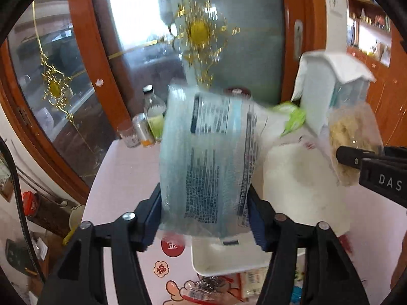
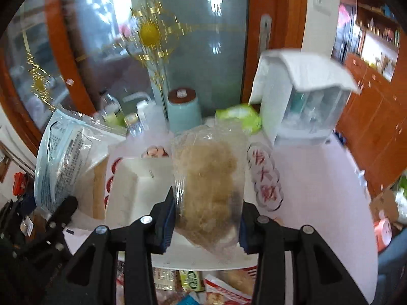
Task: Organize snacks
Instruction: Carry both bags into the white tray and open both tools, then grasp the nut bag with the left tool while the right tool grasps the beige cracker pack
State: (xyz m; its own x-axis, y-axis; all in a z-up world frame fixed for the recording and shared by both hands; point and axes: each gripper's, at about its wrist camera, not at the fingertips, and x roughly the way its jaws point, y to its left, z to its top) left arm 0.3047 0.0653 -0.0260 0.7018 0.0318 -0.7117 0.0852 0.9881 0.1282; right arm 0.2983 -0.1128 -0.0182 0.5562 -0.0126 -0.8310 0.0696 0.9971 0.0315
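Behind everything, filling the upper half of both views, stands a wood-framed glass door (image 1: 229, 38) with gold ornament, and wooden cabinets (image 2: 376, 132) run down the right edge. Below it the pale pink counter (image 2: 318, 190) spreads across the middle of each frame, printed with red characters and cartoon stickers. At upper right on it sits a clear dispenser draped with a white cloth (image 2: 305, 94); a light blue container with a brown lid (image 2: 184, 111) stands at centre back, with bottles (image 1: 154, 111) and a glass (image 1: 128, 134) to its left. A white tray (image 2: 132, 188) lies at centre left, and more snack packets (image 2: 193, 282) crowd the bottom edge. In the left wrist view the left tongs (image 1: 206, 218) sit at bottom centre with a large clear blue-printed snack bag (image 1: 208, 157) standing between the pads; the pads seem to lie along its sides, though motion blur leaves it unclear whether they press on it. In the right wrist view the right tongs (image 2: 207, 223) at bottom centre flank a clear bag of beige snacks (image 2: 208, 185); its left side meets the pad, and whether it is truly clamped I cannot tell. A green packet (image 2: 239, 117) lies behind it.
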